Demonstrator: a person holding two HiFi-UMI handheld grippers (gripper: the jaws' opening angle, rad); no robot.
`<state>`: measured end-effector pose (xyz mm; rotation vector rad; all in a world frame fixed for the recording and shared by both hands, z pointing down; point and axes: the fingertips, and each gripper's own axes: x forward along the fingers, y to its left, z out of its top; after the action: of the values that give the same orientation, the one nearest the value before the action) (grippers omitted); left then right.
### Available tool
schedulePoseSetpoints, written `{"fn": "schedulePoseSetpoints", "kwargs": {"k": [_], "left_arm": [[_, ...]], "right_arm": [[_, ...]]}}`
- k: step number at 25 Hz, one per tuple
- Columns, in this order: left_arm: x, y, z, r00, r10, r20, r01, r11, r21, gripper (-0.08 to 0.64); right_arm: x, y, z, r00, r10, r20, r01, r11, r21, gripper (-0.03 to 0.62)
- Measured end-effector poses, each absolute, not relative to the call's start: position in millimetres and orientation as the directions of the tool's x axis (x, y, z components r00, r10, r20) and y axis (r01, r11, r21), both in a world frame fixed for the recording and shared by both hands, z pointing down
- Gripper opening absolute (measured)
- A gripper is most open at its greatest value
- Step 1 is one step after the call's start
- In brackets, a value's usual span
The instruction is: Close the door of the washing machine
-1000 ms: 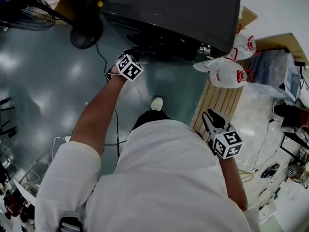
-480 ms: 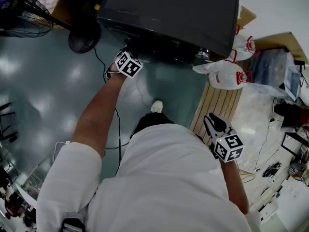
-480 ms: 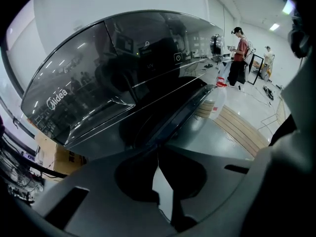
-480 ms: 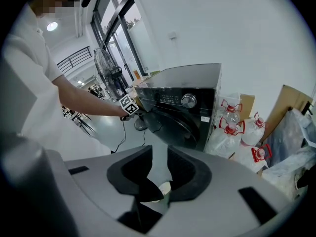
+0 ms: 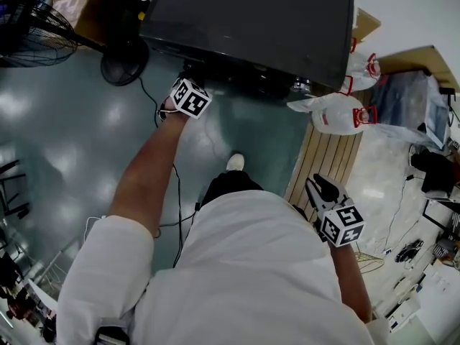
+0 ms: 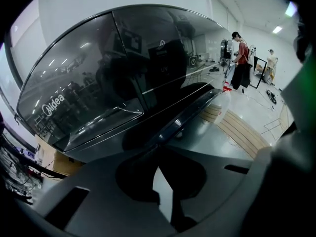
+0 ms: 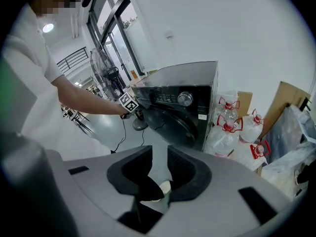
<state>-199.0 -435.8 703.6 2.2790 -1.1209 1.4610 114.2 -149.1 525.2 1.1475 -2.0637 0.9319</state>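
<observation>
The black washing machine [image 5: 251,20] stands at the top of the head view. Its round dark glass door [image 6: 123,93] fills the left gripper view and lies almost against the machine's front [image 7: 170,117]. My left gripper [image 5: 187,76] reaches to the door at the end of an outstretched arm. Its fingertips [image 6: 158,164] meet right at the door's lower rim with nothing between them. My right gripper [image 5: 321,185] hangs apart at the right, over the wooden pallet. Its jaws [image 7: 159,157] are open and empty, with only floor and a shoe showing through the gap.
Bagged water jugs [image 5: 334,113] sit right of the machine beside a slatted pallet [image 5: 323,157]. A floor fan [image 5: 32,20] stands at the left, and a black cable [image 5: 176,192] trails over the grey floor. Other people [image 6: 242,63] stand far off.
My left gripper has pushed up the head view, closer to the machine's front, and the door has swung in with it. The right gripper has stayed about where it was.
</observation>
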Motion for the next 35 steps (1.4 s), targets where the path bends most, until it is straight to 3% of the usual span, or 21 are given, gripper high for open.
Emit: {"fn": "schedulePoseSetpoints", "kwargs": {"k": [21,35], "left_arm": [[-198.1,-441.5,702.5,0.199,-0.48,0.855,-0.695,-0.684,-0.222,0.018],[-186.5,-395.1,659.2,0.196,-0.495,0.847,-0.736,-0.645,-0.207,0.02]], "right_arm": [[114.9,-133.9,524.1,-0.466,-0.444,0.765,-0.869,0.39,-0.303,0.104],[123.2,-103.7,513.0,-0.511,-0.473,0.718,-0.844,0.436,-0.314,0.101]]}}
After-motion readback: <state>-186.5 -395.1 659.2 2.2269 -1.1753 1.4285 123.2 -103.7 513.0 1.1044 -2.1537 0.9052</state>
